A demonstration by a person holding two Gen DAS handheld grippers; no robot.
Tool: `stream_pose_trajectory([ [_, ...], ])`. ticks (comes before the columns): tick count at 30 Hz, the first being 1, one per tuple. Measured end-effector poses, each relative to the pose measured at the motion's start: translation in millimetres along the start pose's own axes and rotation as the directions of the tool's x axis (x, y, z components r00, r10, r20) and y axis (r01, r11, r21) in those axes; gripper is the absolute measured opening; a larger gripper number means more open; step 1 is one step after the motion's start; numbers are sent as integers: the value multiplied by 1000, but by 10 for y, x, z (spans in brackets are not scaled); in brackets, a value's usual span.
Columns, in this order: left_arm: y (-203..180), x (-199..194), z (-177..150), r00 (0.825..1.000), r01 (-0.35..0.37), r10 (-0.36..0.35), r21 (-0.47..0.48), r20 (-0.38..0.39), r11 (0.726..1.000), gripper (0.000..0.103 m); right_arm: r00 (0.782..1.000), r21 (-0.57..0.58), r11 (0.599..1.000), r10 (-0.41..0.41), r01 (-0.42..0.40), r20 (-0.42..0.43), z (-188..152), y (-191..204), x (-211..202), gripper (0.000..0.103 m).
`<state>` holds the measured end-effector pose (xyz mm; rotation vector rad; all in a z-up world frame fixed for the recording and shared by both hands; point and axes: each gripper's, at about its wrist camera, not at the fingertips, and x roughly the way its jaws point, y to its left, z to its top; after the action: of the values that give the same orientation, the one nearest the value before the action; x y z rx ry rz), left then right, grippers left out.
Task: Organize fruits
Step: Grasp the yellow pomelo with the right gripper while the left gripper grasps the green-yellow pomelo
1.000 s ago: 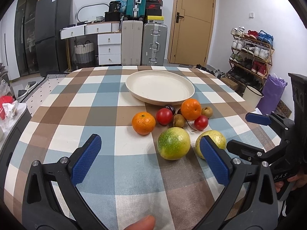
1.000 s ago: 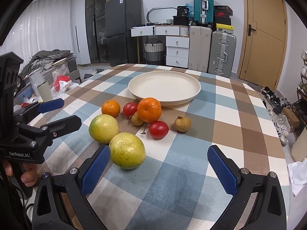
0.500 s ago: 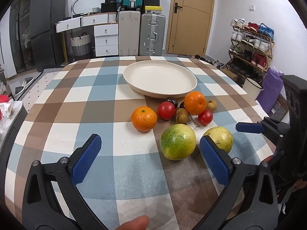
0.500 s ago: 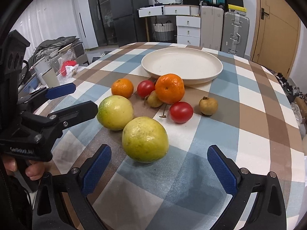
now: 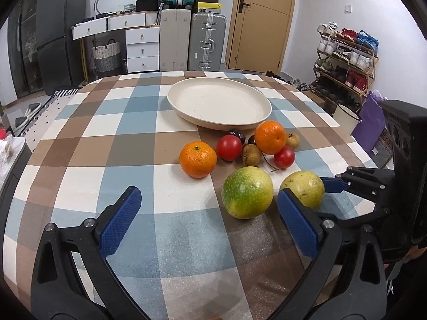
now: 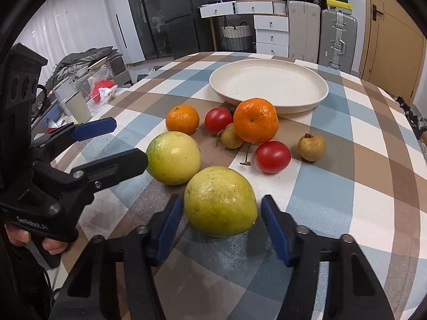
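A cream plate (image 5: 218, 104) (image 6: 269, 82) lies empty on the checked table. Before it sit two oranges (image 6: 255, 121) (image 6: 182, 119), two red fruits (image 6: 272, 156) (image 6: 218, 120), small brown fruits (image 6: 311, 147) and two large yellow-green fruits (image 6: 173, 158) (image 6: 221, 201). My right gripper (image 6: 222, 222) is partly closed around the nearer yellow-green fruit (image 5: 303, 189), pads close on both sides, contact unclear. My left gripper (image 5: 208, 221) is open and empty; the greener fruit (image 5: 247, 192) sits just beyond its right pad (image 5: 296, 224).
The checked tablecloth (image 5: 120, 138) covers a round table. Suitcases (image 5: 208, 45), drawers and a fridge stand behind; a shoe rack (image 5: 347, 61) is at the right. Clutter and bags (image 6: 88, 90) lie left of the table in the right wrist view.
My right gripper has moved forward and narrowed its jaws around the nearer yellow-green fruit. My left gripper has edged forward toward the greener fruit and stayed open.
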<state>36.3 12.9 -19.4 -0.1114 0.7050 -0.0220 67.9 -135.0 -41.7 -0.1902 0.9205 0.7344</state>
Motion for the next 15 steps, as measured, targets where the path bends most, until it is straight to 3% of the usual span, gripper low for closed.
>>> stream_pose_trajectory([
  [5, -34, 35, -6, 1000, 17, -17, 11, -16, 1000, 101, 999, 16, 1000, 24, -25, 36, -41, -51, -114, 51],
  [9, -116, 100, -6, 998, 23, -22, 26, -55, 999, 101, 998, 29, 1000, -6, 4, 57, -51, -131, -240, 51],
  [15, -304, 334, 4, 989, 35, -23, 84, -145, 996, 78, 996, 64, 997, -39, 35, 75, -89, -313, -415, 51],
])
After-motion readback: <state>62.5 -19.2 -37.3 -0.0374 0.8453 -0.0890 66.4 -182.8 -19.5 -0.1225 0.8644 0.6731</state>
